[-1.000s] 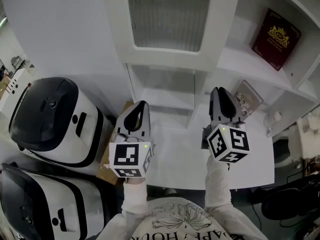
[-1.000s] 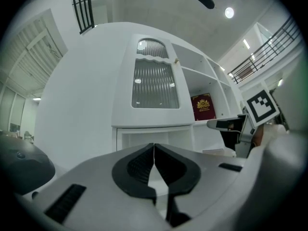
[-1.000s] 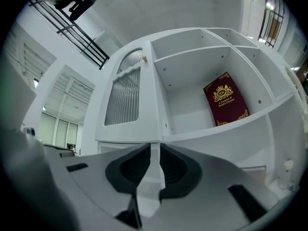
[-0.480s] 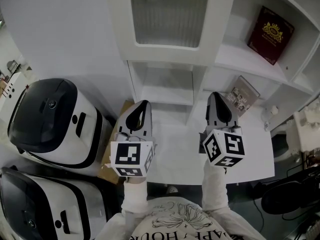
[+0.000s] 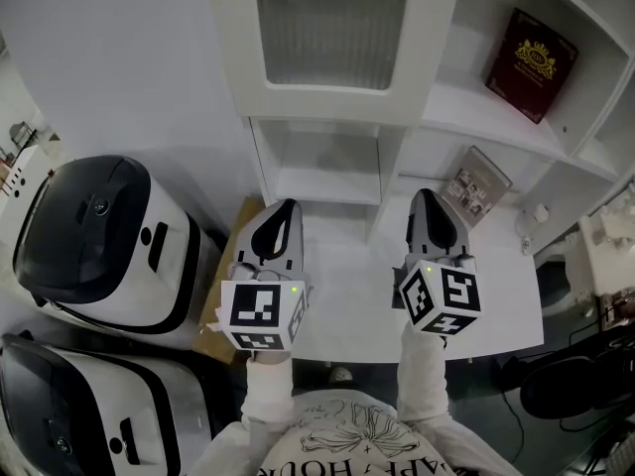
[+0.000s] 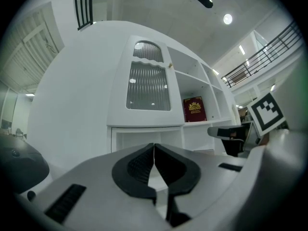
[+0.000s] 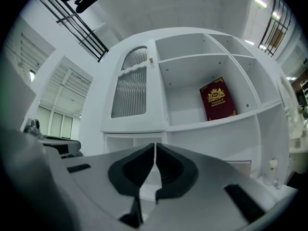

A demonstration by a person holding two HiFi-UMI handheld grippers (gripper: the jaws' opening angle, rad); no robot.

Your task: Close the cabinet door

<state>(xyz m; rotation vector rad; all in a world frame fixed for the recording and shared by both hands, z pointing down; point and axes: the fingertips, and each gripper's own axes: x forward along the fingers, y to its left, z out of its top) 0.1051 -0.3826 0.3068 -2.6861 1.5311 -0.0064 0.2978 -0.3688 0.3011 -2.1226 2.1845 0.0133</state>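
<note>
The white cabinet door with a ribbed glass pane point(image 5: 332, 28) stood at the upper middle of the head view, long axis vertical, its face turned out toward the person. It looked flush with the white open shelving point(image 5: 486, 127) to its right, so the closing seemed done or nearly so. A small knob point(image 7: 150, 60) sat on its right edge. Low in the frame, the left gripper point(image 5: 282, 209) and the right gripper point(image 5: 428, 198) hung well apart from the door, each with jaws pressed together on nothing. At most, a checking push near the knob edge seemed called for.
</note>
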